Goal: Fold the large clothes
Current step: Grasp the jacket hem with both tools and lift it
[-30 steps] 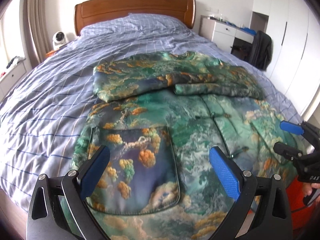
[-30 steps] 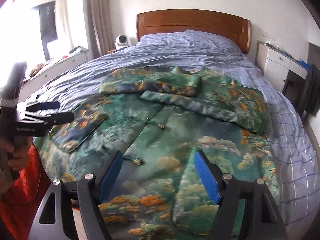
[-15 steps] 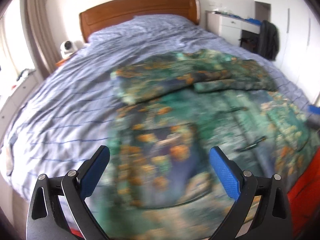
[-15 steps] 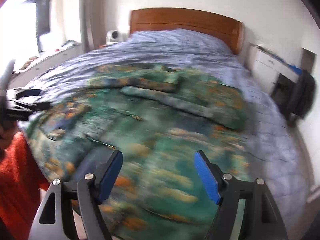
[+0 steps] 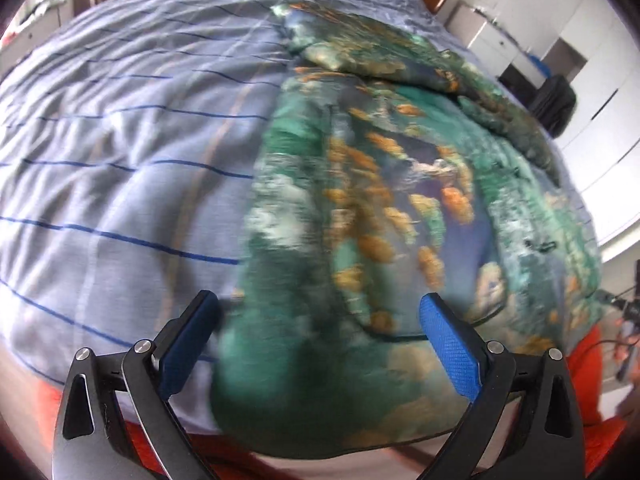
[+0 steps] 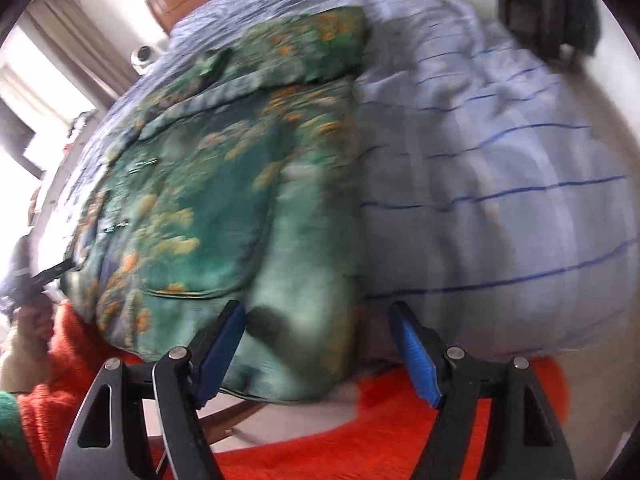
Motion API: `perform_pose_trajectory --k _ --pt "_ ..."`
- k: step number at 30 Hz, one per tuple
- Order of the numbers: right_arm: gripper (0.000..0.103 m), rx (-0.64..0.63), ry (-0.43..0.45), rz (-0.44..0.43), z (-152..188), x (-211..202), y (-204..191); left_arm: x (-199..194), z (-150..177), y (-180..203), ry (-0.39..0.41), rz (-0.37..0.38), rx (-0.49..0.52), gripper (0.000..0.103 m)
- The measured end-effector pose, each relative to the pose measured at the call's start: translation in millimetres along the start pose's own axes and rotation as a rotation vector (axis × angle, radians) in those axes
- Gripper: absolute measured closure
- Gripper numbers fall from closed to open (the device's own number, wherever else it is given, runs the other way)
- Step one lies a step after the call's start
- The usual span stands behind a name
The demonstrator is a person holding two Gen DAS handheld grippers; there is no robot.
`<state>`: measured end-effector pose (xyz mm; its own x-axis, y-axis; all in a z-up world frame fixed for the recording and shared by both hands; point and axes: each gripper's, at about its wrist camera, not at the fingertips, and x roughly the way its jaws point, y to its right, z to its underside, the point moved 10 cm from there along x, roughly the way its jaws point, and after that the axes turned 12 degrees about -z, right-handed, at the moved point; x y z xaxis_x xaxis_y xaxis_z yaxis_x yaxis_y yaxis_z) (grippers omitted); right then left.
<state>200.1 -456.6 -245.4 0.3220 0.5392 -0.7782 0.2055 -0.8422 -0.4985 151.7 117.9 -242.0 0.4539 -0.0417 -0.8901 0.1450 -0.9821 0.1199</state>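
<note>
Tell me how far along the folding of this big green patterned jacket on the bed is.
Partly done. The sleeves already lie folded across the top of the jacket. In hand: the left gripper and right gripper, both open, are at its bottom hem corners near the edge of the bed, nothing gripped yet. Left: grip the hem and fold the body up.

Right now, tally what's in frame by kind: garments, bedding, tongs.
Garments: 1, the green printed jacket laid on the bed.
Bedding: 1, the blue striped duvet.
Tongs: 2, left tongs and right tongs, both open, near the jacket's hem.
Total: 4
</note>
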Motion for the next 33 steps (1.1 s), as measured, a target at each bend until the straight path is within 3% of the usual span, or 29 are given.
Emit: perform_pose_trajectory --k 2,5,7,10,11,13,14,15,18,24,33 --pt "0.025 0.002 -0.003 -0.075 -1 7 -15 -1 5 15 -0.017 0.038 0.022 0.003" --pt "0.025 -0.013 -0.010 -0.152 -2 10 -32 -2 9 23 -0.009 0.009 0.076 0.003" --pt "0.025 -0.009 -0.034 -0.105 -1 14 -23 3 10 22 -0.028 -0.009 0.084 0.004" --pt "0.027 0.024 -0.079 -0.036 2 26 -14 5 12 23 -0.086 -0.110 0.126 0.016" --pt "0.027 0.021 -0.080 -0.019 2 26 -16 5 10 27 -0.097 -0.138 0.146 0.027" --pt "0.042 -0.020 -0.080 0.014 0 24 -25 -3 8 37 -0.100 -0.180 0.188 0.051" --pt "0.059 -0.049 -0.072 0.030 -3 21 -32 -6 7 39 -0.095 -0.204 0.202 0.072" --pt "0.075 -0.065 -0.063 0.046 -4 19 -37 -8 6 41 -0.096 -0.202 0.205 0.083" --pt "0.085 -0.064 -0.023 0.039 -16 6 -46 -17 -3 42 -0.093 -0.149 0.141 0.090" --pt "0.087 -0.060 0.061 -0.048 -45 -27 -68 -54 -15 40 -0.021 -0.048 0.068 0.091" --pt "0.088 -0.071 0.091 -0.093 -47 -43 -91 -100 -15 42 0.040 0.005 0.102 0.092"
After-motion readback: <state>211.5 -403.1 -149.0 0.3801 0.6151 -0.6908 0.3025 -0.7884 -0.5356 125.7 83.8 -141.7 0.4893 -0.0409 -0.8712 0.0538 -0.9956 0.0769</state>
